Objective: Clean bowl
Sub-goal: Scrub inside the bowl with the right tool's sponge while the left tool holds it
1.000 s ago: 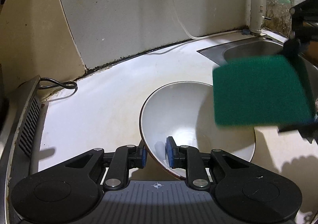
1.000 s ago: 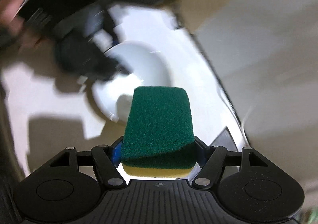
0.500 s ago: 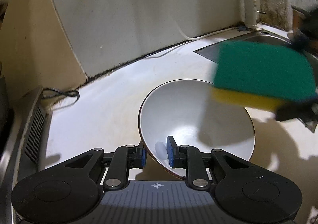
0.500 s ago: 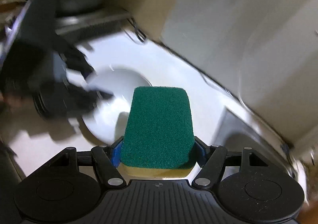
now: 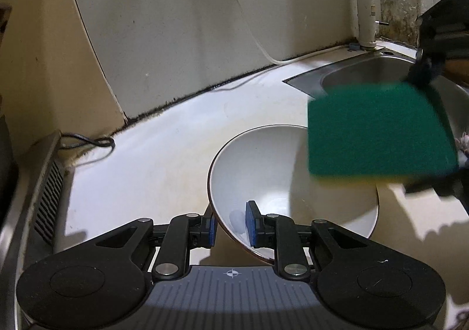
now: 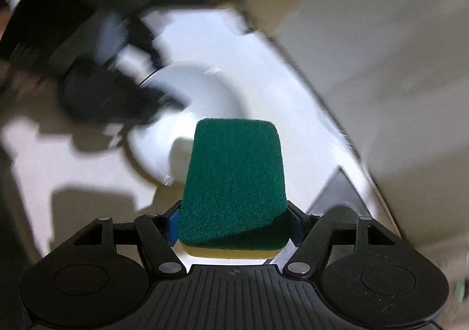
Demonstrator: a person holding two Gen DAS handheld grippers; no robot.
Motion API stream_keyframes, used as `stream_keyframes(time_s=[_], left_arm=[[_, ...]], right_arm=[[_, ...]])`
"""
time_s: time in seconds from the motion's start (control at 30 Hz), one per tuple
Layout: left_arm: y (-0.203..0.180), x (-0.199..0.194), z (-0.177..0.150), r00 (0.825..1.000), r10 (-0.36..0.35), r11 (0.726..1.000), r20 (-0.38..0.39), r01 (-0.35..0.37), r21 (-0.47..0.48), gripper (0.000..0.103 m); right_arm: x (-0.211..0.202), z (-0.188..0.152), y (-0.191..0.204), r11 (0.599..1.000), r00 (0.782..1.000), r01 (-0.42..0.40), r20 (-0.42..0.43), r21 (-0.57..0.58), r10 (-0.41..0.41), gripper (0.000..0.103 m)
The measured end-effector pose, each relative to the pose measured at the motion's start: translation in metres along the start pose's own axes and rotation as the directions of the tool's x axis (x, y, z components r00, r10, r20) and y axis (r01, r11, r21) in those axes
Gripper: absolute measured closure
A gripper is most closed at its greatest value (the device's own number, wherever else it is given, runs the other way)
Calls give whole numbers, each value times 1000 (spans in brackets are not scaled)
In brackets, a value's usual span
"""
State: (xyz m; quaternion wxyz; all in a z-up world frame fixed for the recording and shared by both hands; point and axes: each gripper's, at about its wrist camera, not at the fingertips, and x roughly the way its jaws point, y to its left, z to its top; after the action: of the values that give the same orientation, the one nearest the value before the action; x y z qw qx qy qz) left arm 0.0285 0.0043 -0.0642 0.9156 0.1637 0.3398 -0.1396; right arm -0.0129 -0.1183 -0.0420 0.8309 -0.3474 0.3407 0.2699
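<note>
A white bowl [image 5: 272, 180] with a dark rim rests tilted on the pale counter. My left gripper [image 5: 230, 226] is shut on the bowl's near rim, one blue pad inside and one outside. My right gripper [image 6: 233, 223] is shut on a green and yellow sponge [image 6: 233, 180], green face up. In the left wrist view the sponge [image 5: 378, 130] hovers over the bowl's far right side, with the right gripper behind it at the frame's right edge. The right wrist view is blurred; the bowl [image 6: 193, 113] shows beyond the sponge, with the left gripper dark at its left.
A steel sink [image 5: 360, 72] is set into the counter at the back right, with a white tap [image 5: 365, 19] behind it. A white cable [image 5: 255, 34] runs down the wall. A dark cable [image 5: 88, 142] and a vented appliance [image 5: 47, 198] lie at the left.
The sponge in my right gripper has swung over the bowl's right side, first tipping to show its yellow layer, then turning its green face back. The bowl and left gripper stayed put.
</note>
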Motion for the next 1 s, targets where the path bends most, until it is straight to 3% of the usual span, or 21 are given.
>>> stream_keyframes(time_s=[0.13, 0.2, 0.3, 0.37, 0.47, 0.6, 0.7, 0.77, 0.87, 1.0], left_arm=[[-3, -1, 0, 1000, 4, 1000, -5, -4, 12, 79], [-5, -2, 0, 1000, 8, 1000, -4, -8, 16, 79], [-2, 0, 2, 1000, -1, 1000, -20, 1, -17, 80], [8, 4, 3, 998, -35, 996, -56, 30, -90, 80], [15, 8, 4, 994, -57, 988, -90, 43, -145, 79], [5, 2, 6, 997, 11, 999, -73, -14, -46, 79], [3, 2, 7, 997, 14, 999, -81, -16, -29, 79], [8, 4, 9, 996, 3, 998, -93, -8, -54, 79], [9, 6, 8, 995, 2, 998, -102, -8, -57, 77], [11, 6, 6, 995, -2, 997, -98, -5, -74, 77]], right_arm=[[1, 1, 17, 995, 995, -99, -8, -9, 99, 34], [-3, -6, 20, 996, 997, -77, -31, -37, 76, 34], [-6, -13, -1, 1000, 999, 19, -47, 24, -18, 34], [-3, -15, -14, 994, 999, 40, -24, 98, -38, 34], [-7, -13, -10, 985, 998, -56, 32, 165, 51, 34], [-4, -18, -6, 971, 996, -80, 49, 226, 71, 34], [-6, -18, -14, 959, 995, -90, 75, 269, 72, 34], [-14, -14, -7, 970, 989, -131, 99, 206, 113, 34], [-19, -10, 12, 986, 988, -145, 59, 78, 140, 34], [-5, -18, 4, 996, 998, -70, -1, 54, 70, 34]])
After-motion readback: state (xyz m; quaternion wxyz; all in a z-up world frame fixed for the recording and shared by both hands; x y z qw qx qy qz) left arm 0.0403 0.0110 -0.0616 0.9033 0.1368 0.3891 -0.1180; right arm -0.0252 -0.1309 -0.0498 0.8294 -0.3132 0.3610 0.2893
